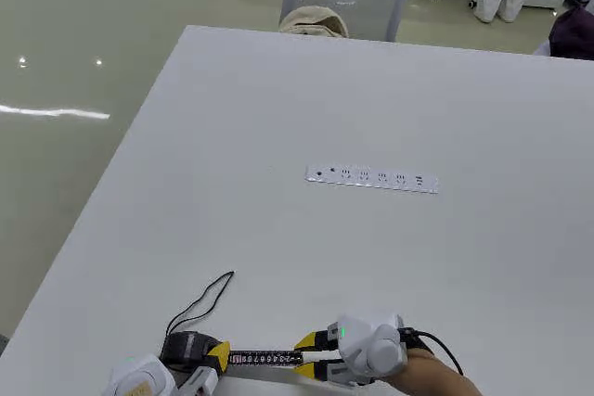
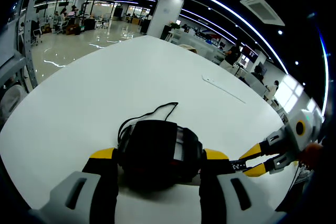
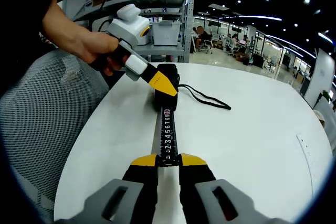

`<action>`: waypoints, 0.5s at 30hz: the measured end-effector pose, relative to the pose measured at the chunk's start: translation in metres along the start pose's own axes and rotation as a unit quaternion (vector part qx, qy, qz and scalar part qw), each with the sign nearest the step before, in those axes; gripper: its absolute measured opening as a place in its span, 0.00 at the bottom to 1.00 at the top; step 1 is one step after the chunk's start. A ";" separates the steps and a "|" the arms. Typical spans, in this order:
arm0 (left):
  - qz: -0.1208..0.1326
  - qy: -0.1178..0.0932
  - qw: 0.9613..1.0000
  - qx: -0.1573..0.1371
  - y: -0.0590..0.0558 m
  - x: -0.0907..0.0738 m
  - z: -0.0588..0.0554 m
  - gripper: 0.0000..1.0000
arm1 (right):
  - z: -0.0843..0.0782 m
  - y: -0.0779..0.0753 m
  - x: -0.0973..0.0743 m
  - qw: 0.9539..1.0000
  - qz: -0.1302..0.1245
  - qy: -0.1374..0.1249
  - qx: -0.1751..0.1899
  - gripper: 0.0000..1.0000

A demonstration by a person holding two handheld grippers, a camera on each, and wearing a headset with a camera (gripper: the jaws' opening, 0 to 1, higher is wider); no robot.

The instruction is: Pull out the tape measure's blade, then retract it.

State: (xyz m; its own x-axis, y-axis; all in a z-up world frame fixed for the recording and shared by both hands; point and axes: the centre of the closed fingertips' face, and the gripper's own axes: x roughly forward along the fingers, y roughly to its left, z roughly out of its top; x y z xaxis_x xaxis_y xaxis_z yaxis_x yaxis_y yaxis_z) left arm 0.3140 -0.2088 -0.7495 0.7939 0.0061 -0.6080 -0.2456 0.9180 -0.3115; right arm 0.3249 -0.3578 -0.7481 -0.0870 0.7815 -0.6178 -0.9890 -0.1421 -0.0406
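left gripper (image 2: 159, 155) clamps the tape measure case (image 2: 155, 140) to anchor it; right gripper (image 3: 168, 159) is closed on the blade (image 3: 167, 129) end, likely so it draws out straight

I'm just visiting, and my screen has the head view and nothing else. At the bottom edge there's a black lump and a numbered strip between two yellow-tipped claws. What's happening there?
Observer: The left gripper view shows the left gripper shut on the tape measure case, with one yellow jaw on each side.
Operator: And the other claw?
Observer: In the right gripper view, the right gripper pinches the blade near its end. The printed numerals run away toward the case.
Operator: Is there anything past my bottom edge?
Observer: Yes, a grey mesh chair beside the table, and shelving with plastic bins beyond it.
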 end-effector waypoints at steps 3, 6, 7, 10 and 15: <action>0.000 -0.001 1.000 0.000 0.000 0.000 0.000 0.59 | 0.001 0.001 0.001 1.000 0.001 0.000 0.000 0.13; 0.000 -0.001 1.000 -0.002 0.000 0.000 0.000 0.59 | 0.003 0.001 0.003 1.000 0.001 -0.001 0.000 0.13; -0.001 -0.001 1.000 -0.001 0.000 0.000 0.000 0.59 | 0.003 0.001 0.003 1.000 0.001 -0.001 0.000 0.13; -0.002 -0.001 1.000 -0.003 0.001 0.001 -0.001 0.59 | 0.003 0.000 0.005 1.000 0.001 -0.001 -0.002 0.13; -0.003 -0.001 1.000 -0.005 0.001 0.000 0.000 0.59 | 0.005 -0.001 0.009 1.000 0.002 -0.001 -0.004 0.13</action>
State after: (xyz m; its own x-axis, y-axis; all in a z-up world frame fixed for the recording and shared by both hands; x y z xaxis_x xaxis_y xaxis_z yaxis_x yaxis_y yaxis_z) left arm 0.3140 -0.2082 -0.7501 0.7964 0.0013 -0.6047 -0.2461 0.9141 -0.3222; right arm 0.3243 -0.3481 -0.7498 -0.0912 0.7822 -0.6164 -0.9876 -0.1503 -0.0447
